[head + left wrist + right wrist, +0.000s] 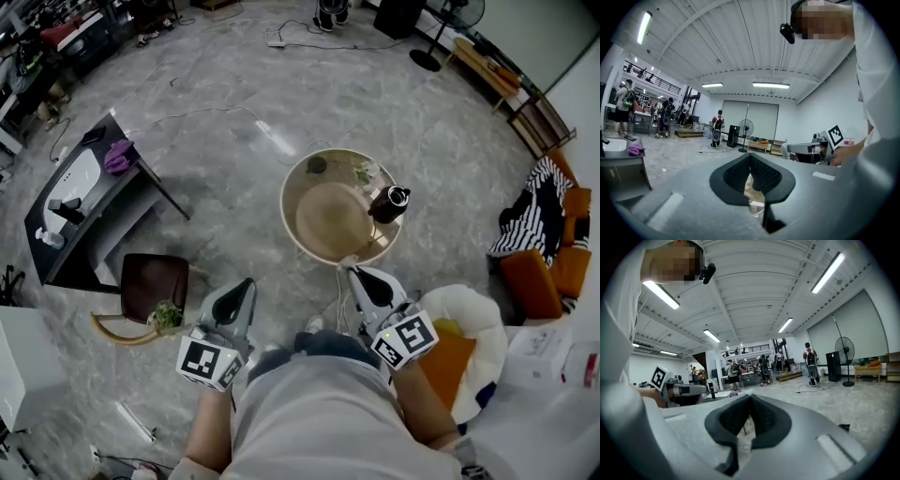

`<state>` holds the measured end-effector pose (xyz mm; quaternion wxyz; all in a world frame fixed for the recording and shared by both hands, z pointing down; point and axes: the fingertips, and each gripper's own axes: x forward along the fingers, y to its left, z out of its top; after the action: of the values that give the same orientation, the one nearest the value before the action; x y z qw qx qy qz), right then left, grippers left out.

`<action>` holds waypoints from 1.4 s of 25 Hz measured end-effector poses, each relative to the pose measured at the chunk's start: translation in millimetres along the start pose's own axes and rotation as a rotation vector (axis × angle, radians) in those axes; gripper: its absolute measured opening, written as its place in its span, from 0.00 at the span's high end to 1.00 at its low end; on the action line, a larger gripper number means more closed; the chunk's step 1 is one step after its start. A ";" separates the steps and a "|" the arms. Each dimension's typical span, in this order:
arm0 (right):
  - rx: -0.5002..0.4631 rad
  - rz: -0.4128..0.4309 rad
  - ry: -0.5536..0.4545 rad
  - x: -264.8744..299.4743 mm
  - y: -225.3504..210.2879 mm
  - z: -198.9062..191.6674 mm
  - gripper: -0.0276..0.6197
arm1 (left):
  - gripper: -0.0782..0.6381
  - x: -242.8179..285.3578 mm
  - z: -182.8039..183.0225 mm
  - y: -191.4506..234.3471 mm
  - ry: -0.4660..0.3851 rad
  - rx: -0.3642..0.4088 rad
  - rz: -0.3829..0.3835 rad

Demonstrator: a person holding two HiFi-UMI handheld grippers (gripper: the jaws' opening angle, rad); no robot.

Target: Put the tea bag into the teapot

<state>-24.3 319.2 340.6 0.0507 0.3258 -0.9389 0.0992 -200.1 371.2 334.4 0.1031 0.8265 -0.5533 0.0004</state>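
Note:
A dark teapot [389, 202] with an open top stands at the right edge of a round pale table [292, 192]. A woven round mat [333, 221] lies in the middle of the table. A small pale item [364, 172] and a small dark one [317, 165] sit at the far rim; I cannot tell whether either is the tea bag. My left gripper [246, 284] [750, 157] and right gripper [352, 273] [750, 397] are held close to my body, short of the table. Both point outward, jaws closed tip to tip, nothing between them.
A black desk [86, 202] stands at the left, with a brown chair [155, 281] and a small plant [167, 316] in front of it. A white round seat with an orange cushion [469, 330] is at my right. Cables run across the floor; several people stand far off.

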 end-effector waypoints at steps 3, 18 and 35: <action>0.016 -0.004 -0.022 -1.7 -28.1 5.3 0.95 | 0.88 38.5 -1.3 -11.6 -0.005 -0.036 -0.029; 0.038 -0.197 -0.054 69.6 -162.5 32.5 0.95 | 0.88 214.9 19.2 41.7 0.070 0.020 -0.220; 0.091 -0.487 -0.037 193.9 -217.7 65.1 0.95 | 0.88 353.9 45.2 155.2 0.142 0.006 -0.552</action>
<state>-42.7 21.1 341.4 0.0413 0.5461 -0.8280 0.1205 -210.0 -17.1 357.2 0.1353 0.9441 -0.2988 0.0321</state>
